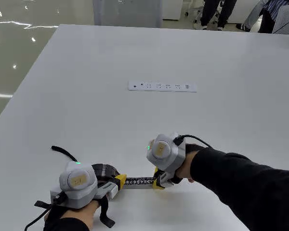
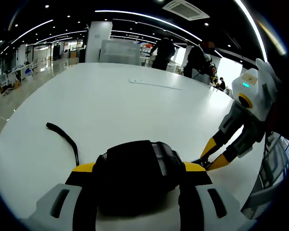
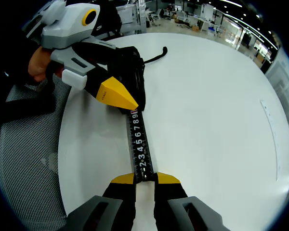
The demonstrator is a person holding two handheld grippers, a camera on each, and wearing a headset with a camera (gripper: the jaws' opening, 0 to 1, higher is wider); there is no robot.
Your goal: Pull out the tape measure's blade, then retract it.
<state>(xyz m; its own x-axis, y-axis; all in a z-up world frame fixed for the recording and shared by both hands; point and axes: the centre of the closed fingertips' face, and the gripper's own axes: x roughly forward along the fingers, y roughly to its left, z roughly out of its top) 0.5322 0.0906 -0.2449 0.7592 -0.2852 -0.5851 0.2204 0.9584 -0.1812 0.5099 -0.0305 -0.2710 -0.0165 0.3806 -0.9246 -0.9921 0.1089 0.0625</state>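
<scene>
Head view, from the left: the left gripper (image 1: 116, 183) clamps the black tape measure case (image 1: 105, 172) near the front edge of the white table (image 1: 86, 96), and the case's wrist strap (image 1: 63, 152) lies loose beside it. A short run of blade (image 1: 138, 181) bridges across to the right gripper (image 1: 157, 183), whose yellow tips pinch the blade's end. As I judge it, the thin blade could slip from that pinch and snap back, or the case could twist in the left jaws under the pull. In the right gripper view the blade reads 2 to 9; no brand is legible.
</scene>
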